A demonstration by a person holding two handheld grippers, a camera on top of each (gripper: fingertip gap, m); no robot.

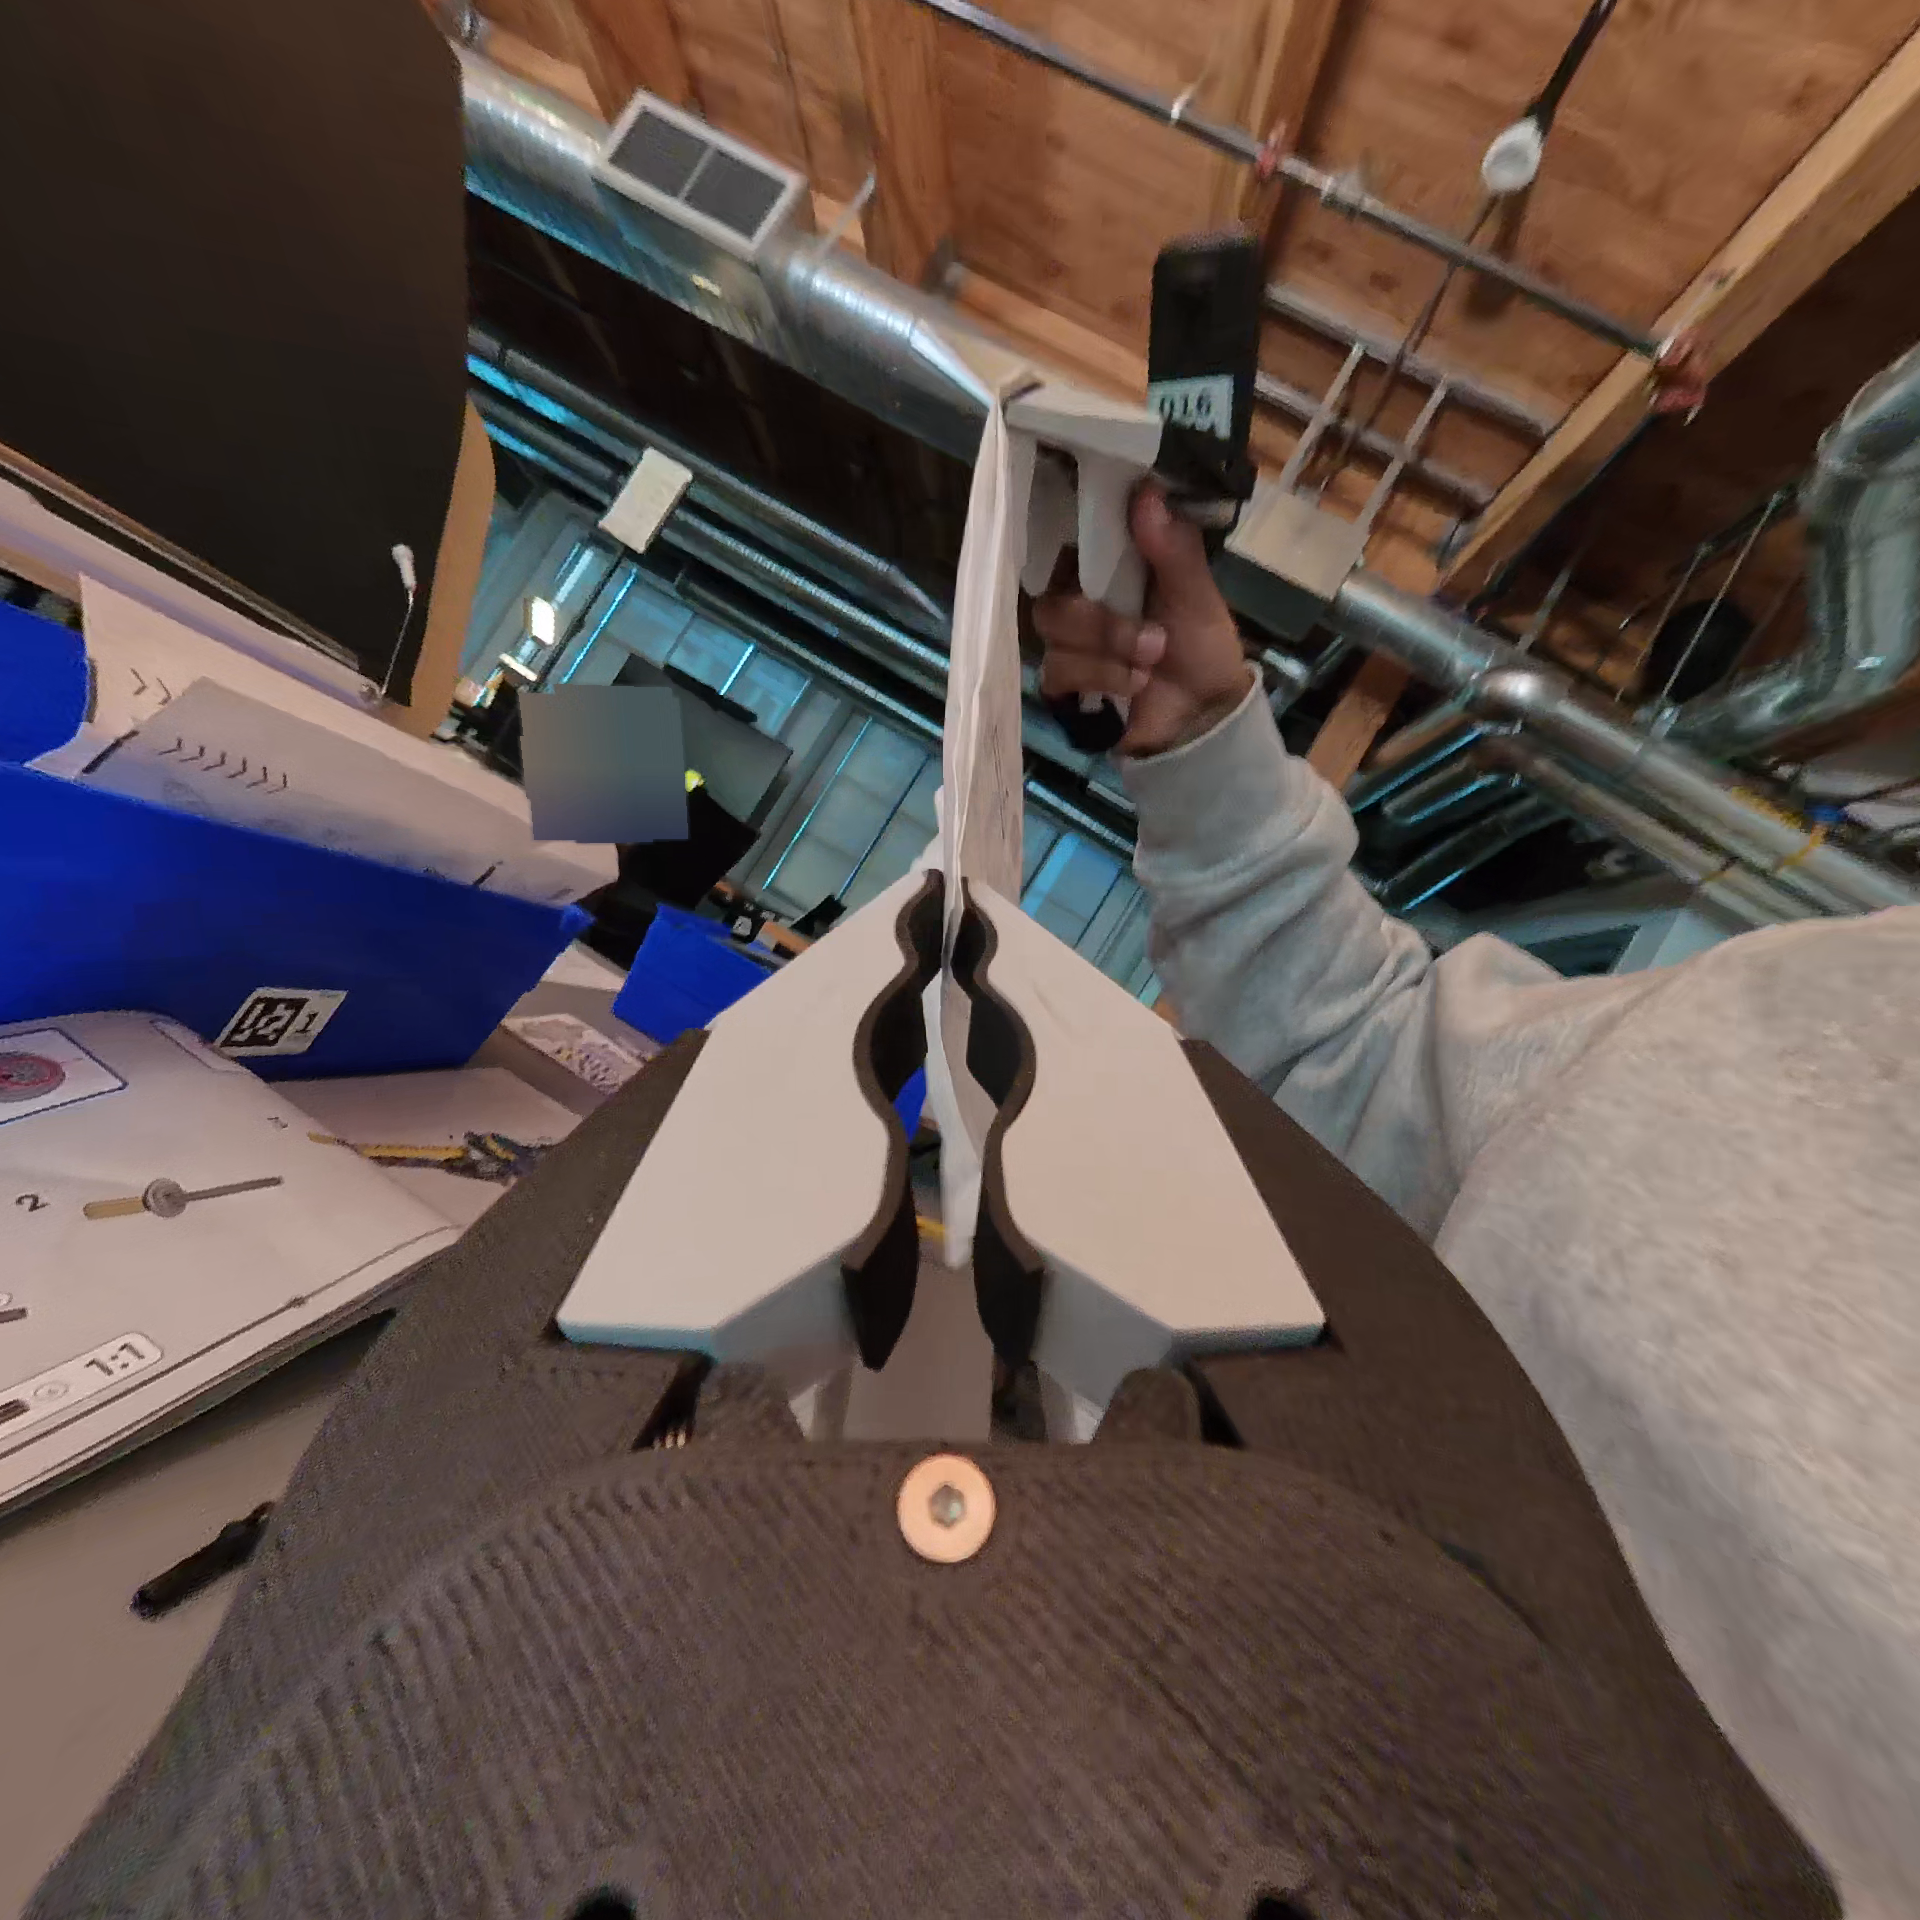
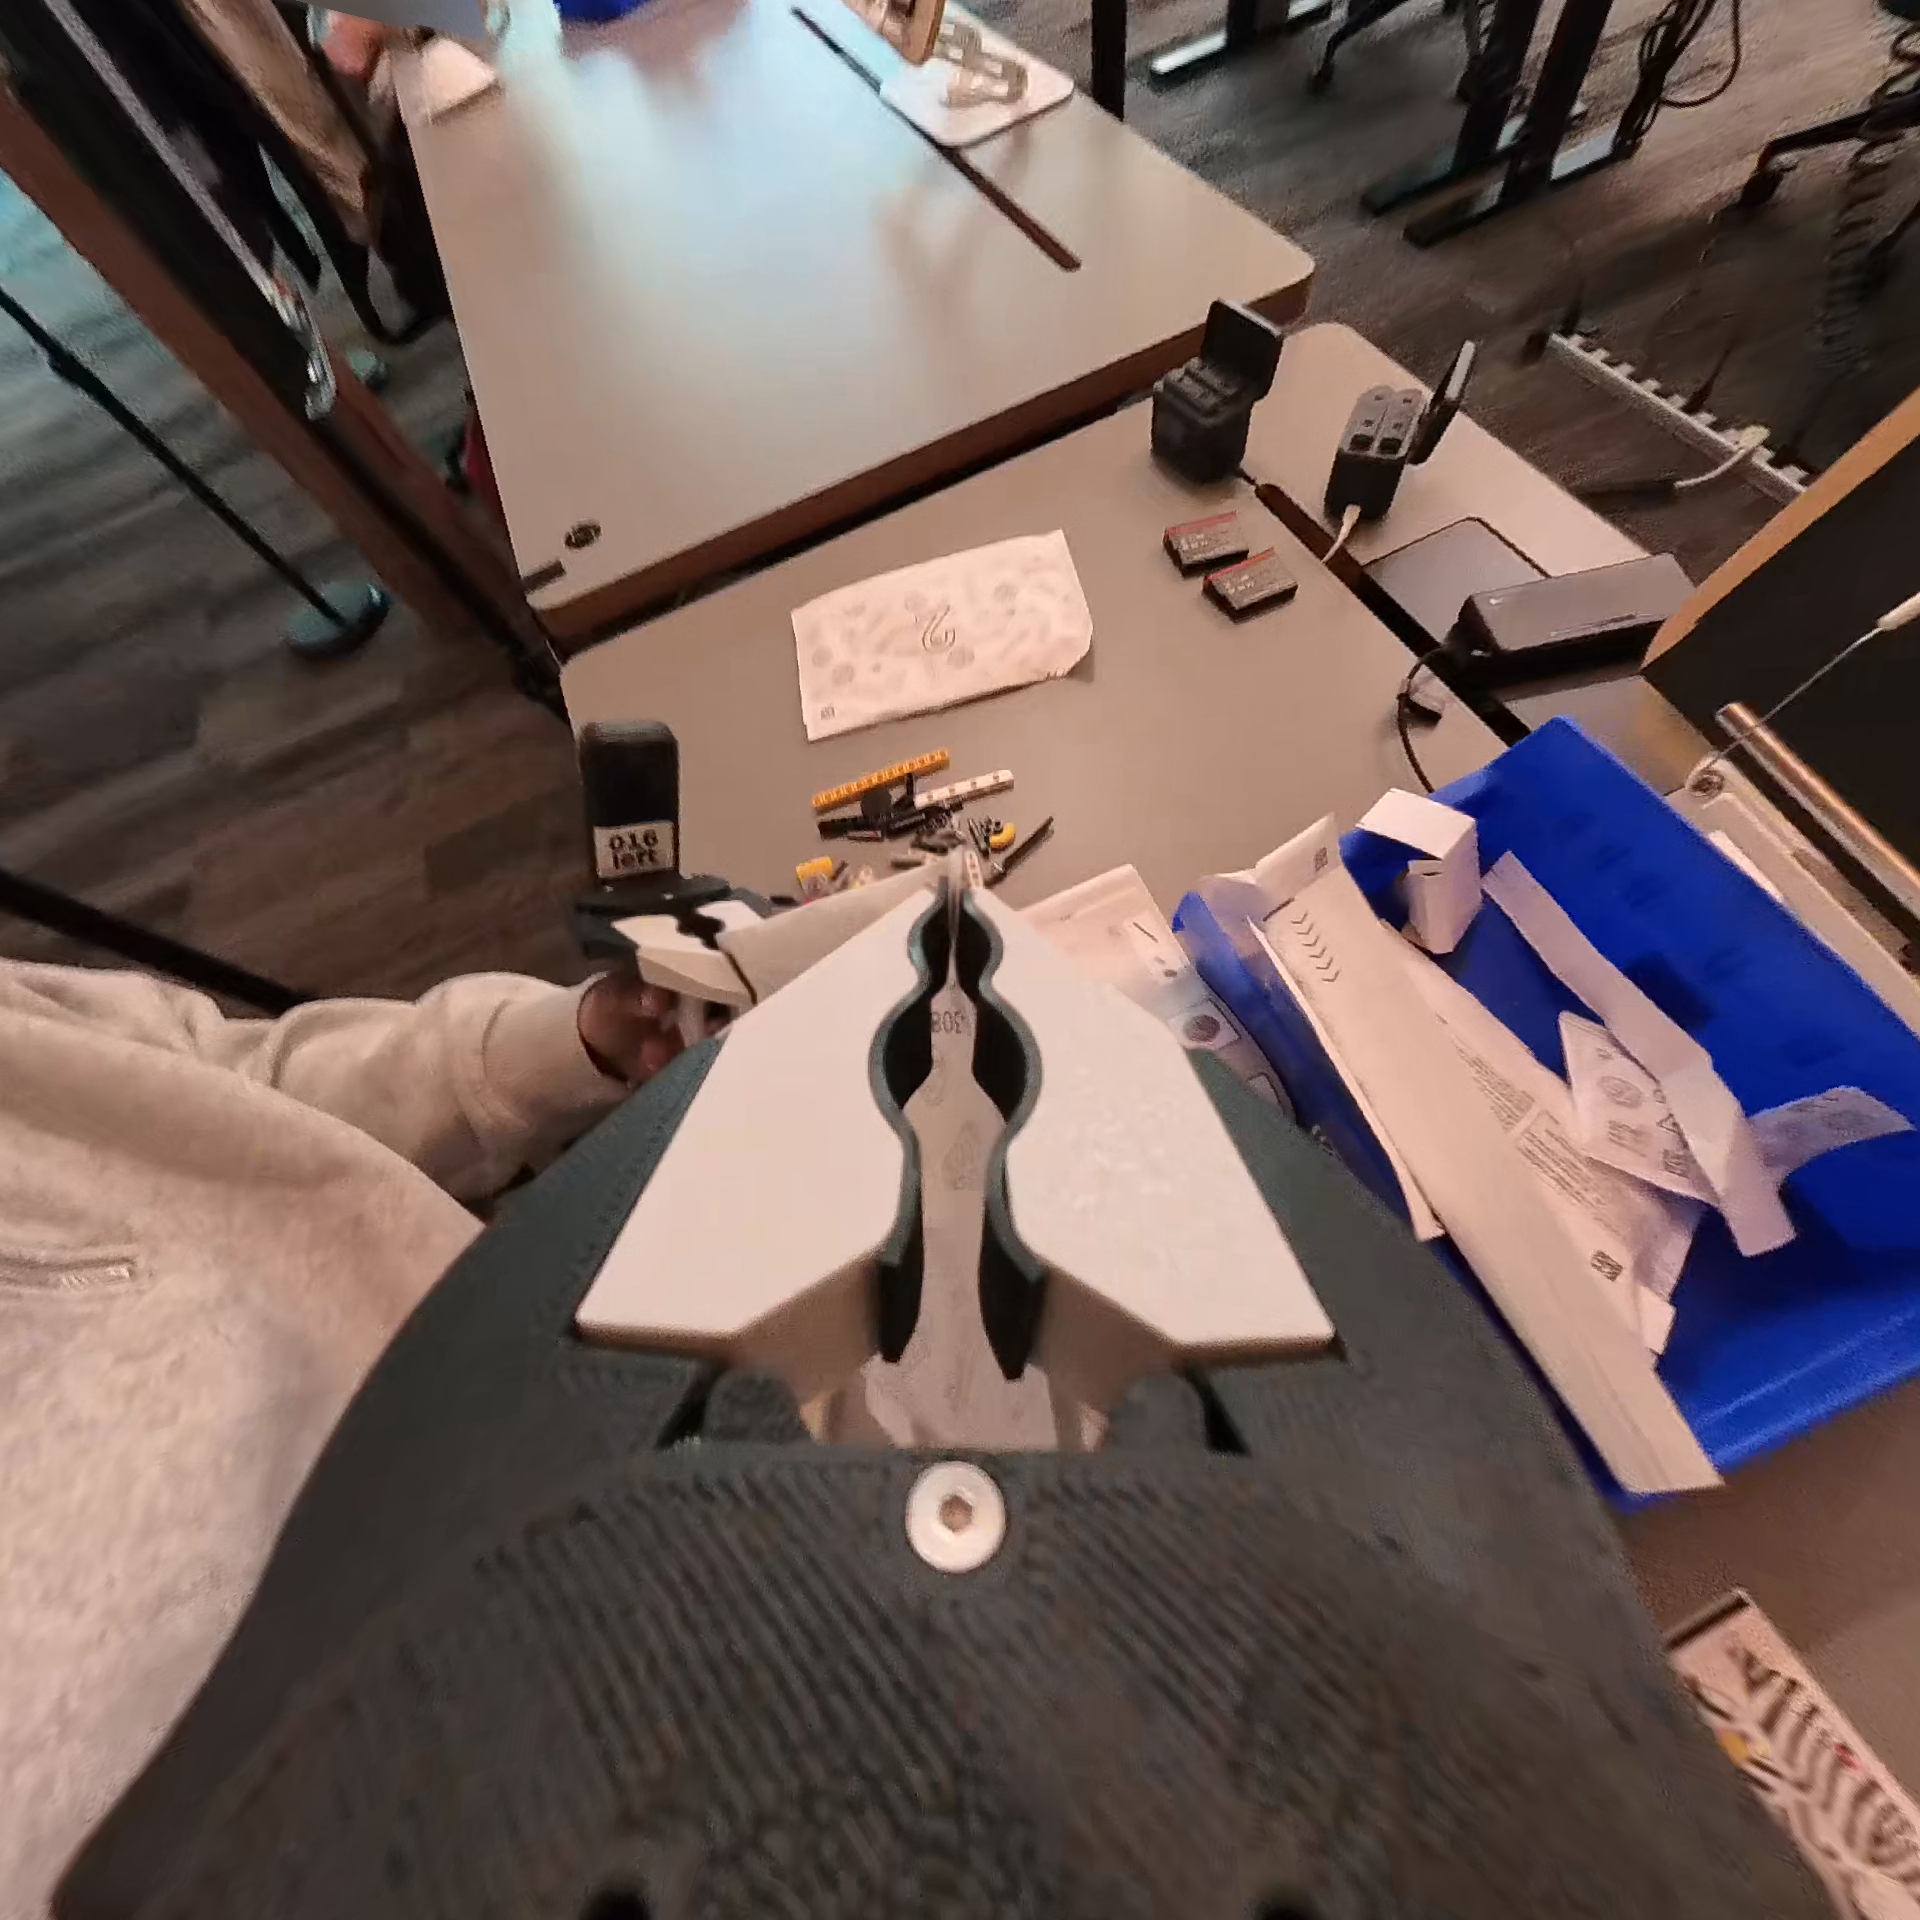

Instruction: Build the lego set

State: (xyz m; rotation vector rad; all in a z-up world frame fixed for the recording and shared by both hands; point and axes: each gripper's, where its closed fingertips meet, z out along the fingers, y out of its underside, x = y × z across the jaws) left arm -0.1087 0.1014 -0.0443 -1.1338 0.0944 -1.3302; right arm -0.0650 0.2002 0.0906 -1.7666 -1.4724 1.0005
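Observation:
A white paper bag (image 1: 982,675) is stretched between my two grippers, above the table. In the left wrist view my left gripper (image 1: 954,883) points upward and is shut on the bag's lower end. My right gripper (image 1: 1013,400) pinches the bag's upper end. In the right wrist view my right gripper (image 2: 958,888) is shut on the same bag (image 2: 951,1164), which runs back between its fingers. My left gripper (image 2: 727,951) shows just to its left, gripping the bag's other end. Loose lego pieces (image 2: 914,805), orange, white and black, lie on the grey table (image 2: 1195,748) beyond the fingertips.
A second flat white paper bag (image 2: 940,634) lies farther back on the table. A blue bin (image 2: 1714,987) with paper and boxes stands at the right and also shows in the left wrist view (image 1: 260,935). An open instruction booklet (image 1: 156,1195) lies at the left. Black chargers (image 2: 1205,416) stand at the back. Some 20 cm of space lies between my two pairs of fingers.

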